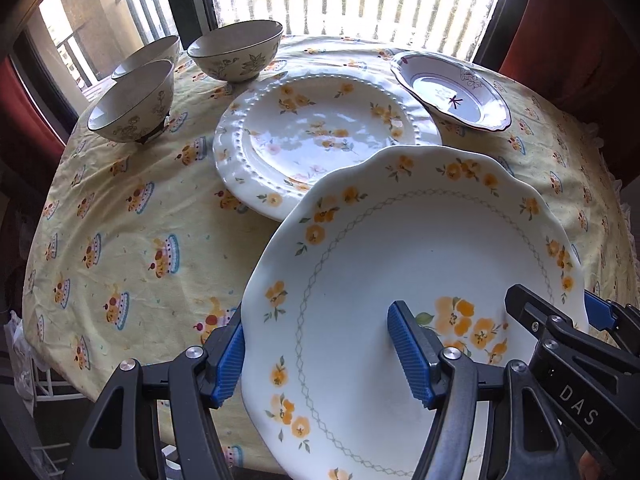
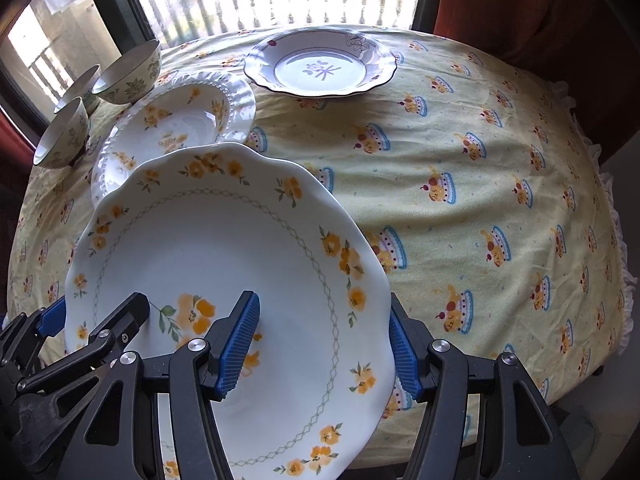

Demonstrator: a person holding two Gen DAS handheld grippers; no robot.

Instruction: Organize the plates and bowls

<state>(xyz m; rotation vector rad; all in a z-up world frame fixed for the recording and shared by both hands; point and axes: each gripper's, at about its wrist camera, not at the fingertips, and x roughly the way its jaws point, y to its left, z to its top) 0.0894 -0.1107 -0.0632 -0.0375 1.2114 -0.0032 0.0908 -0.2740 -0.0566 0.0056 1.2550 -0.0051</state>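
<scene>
A scalloped white plate with orange flowers (image 1: 400, 248) (image 2: 208, 240) hangs tilted over the table, held by both grippers at opposite rims. My left gripper (image 1: 320, 356) is shut on its left rim, one blue pad on the face and the other under the edge. My right gripper (image 2: 322, 350) is shut on the right rim in the same way. Each view also shows the other gripper's black finger on the plate. Behind lie a beaded floral plate (image 1: 320, 128) (image 2: 172, 128), a purple-rimmed dish (image 1: 452, 92) (image 2: 320, 64) and three floral bowls (image 1: 236, 48) (image 2: 128, 72).
The round table wears a yellow cloth with cake prints (image 1: 132, 248) (image 2: 480, 200). Two of the bowls (image 1: 132, 100) (image 1: 148, 54) stand at the far left edge. A window with railings lies beyond the table, red curtains at both sides.
</scene>
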